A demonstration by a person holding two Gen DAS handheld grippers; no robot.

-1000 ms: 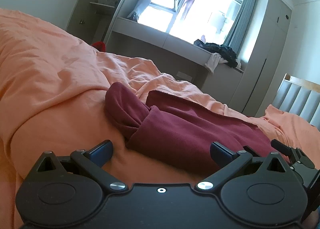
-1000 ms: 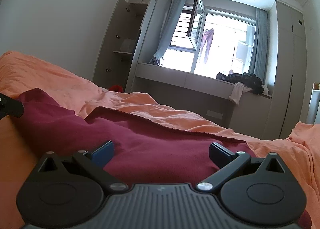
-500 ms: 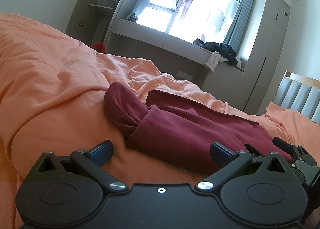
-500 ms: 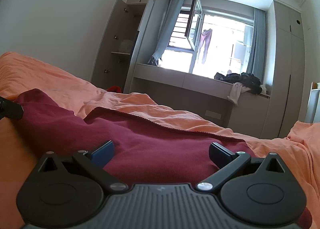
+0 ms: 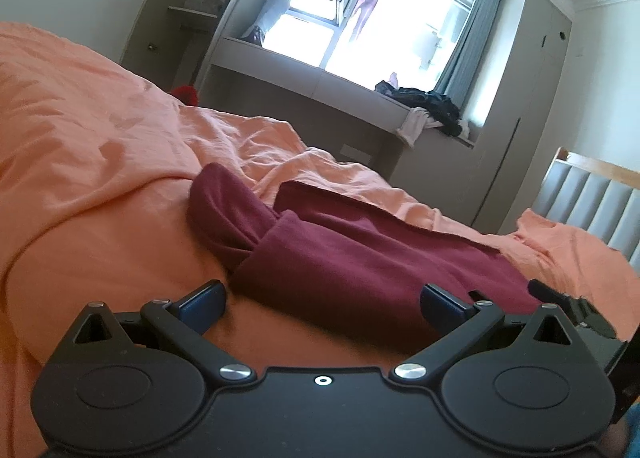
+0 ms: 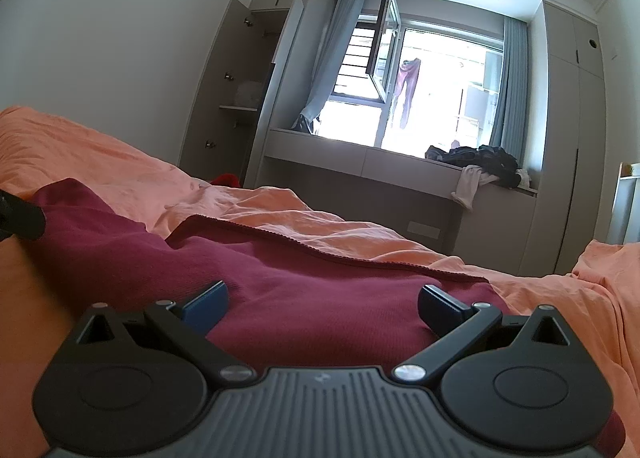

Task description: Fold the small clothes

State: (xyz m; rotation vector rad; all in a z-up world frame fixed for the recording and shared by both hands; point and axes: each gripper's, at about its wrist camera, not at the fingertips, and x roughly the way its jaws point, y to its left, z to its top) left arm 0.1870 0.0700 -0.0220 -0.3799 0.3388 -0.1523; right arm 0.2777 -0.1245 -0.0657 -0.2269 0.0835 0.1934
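left gripper [image 5: 322, 300] low over the bed, jaws spread wide, nothing between them. right gripper [image 6: 322, 304] likewise wide open and empty. maroon knit garment [image 5: 360, 258] spread on the orange duvet [image 5: 92, 161], partly folded: just ahead of the left jaws and off toward their right pad, directly under and ahead of the right jaws. probably soft, light, limp; likely to sag and bunch, not slip. duvet beneath equally soft, so easily pinched along with it. best taken at the stitched hem [image 6: 320, 248] beyond the right jaws, or at the doubled fold edge [image 5: 264, 254] ahead of the left jaws, pinching the maroon layer only.
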